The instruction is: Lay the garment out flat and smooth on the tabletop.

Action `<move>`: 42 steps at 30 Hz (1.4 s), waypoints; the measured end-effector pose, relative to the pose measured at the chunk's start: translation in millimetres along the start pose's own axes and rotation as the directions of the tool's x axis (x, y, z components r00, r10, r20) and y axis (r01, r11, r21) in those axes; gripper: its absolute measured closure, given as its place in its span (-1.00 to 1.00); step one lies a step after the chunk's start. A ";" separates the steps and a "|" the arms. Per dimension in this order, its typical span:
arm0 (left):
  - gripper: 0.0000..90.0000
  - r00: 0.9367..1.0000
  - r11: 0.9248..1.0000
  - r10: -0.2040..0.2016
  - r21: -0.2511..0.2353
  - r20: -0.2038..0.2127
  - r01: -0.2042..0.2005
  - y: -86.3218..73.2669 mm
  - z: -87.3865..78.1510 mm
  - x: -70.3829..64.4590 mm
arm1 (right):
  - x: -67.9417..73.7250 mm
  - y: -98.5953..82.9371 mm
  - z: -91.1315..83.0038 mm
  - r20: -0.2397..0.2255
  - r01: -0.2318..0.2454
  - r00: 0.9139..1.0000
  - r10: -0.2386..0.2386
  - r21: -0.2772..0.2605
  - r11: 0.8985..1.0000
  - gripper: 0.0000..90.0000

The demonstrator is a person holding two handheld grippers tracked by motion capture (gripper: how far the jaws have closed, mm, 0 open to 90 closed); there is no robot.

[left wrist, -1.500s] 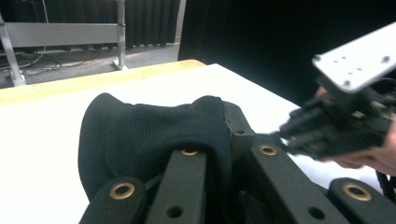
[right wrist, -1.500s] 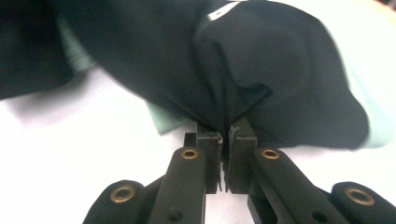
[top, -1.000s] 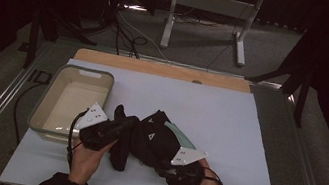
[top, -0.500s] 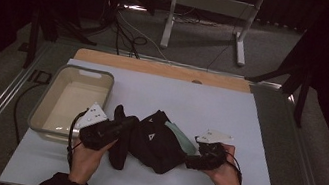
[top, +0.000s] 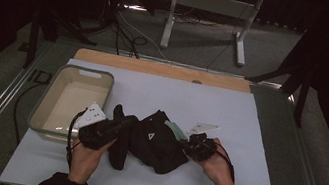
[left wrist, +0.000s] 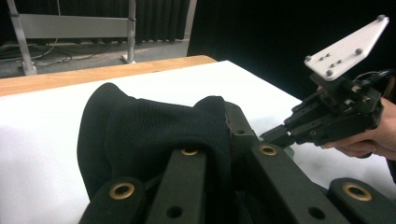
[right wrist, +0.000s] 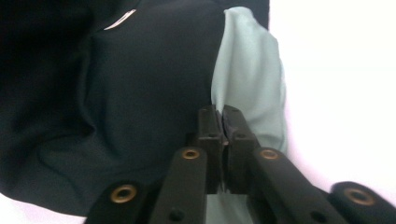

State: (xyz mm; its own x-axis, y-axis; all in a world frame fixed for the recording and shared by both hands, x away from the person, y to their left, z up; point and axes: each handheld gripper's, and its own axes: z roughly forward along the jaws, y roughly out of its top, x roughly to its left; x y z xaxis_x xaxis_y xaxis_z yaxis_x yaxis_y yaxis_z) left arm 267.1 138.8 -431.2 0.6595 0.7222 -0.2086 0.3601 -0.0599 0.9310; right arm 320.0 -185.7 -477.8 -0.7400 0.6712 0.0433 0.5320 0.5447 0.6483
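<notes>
While your left tongs (top: 133, 122) clamp the black garment (top: 157, 139), its pale lining (top: 175, 128) lies at 12 o'clock of your right tongs (right wrist: 223, 122), which are pressed together.

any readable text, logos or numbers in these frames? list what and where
No readable words or numbers.
Black garment: small white triangle mark, no letters legible.
Same garment in the right gripper view: a pale strip, maybe a tag, too blurred to read.
Beige bin: no label visible.
</notes>
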 end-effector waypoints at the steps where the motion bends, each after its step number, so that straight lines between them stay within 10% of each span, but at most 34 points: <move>1: 0.96 1.000 1.000 0.000 0.000 0.000 0.000 0.0 0.0 0.0 | 0.1 -0.6 -2.4 0.007 0.002 1.000 -0.002 -0.007 1.000 0.97; 12: 0.95 1.000 1.000 -0.001 0.013 -0.001 0.001 -2.4 3.1 0.6 | 2.1 -18.9 -36.3 0.157 0.042 0.987 -0.028 -0.085 0.996 0.98; 22: 0.95 1.000 0.999 0.000 0.035 0.007 0.000 -5.5 7.7 1.0 | -8.6 -46.7 -67.1 0.258 -0.026 0.965 0.054 -0.111 0.994 0.98; 28: 0.95 1.000 0.999 0.014 0.051 0.013 -0.015 -5.8 10.9 -1.2 | -13.0 -55.9 -83.3 0.266 -0.070 0.958 0.105 -0.138 0.988 0.98; 31: 0.95 1.000 0.998 0.005 0.065 0.007 -0.006 -8.0 13.1 0.3 | -11.5 -60.6 -80.6 0.204 -0.081 0.973 0.105 -0.121 0.989 0.94; 37: 0.95 1.000 0.998 -0.002 0.066 -0.011 0.002 -8.3 12.3 3.0 | -18.0 -52.7 -81.0 0.167 -0.120 0.975 0.149 -0.172 0.978 -0.01; 42: 0.95 1.000 0.998 -0.007 0.065 -0.019 0.008 -8.9 12.5 4.0 | -26.1 -44.1 -81.6 0.204 -0.148 0.961 0.185 -0.185 0.972 -0.16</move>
State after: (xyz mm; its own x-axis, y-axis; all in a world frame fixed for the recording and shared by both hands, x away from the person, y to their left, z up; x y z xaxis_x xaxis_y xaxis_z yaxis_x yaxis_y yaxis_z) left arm 274.7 133.7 -444.1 0.6442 0.7356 -0.2095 0.4075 -0.0983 0.9079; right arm 282.3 -268.2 -445.5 -0.5292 0.8484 0.0067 0.5498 0.3369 0.7644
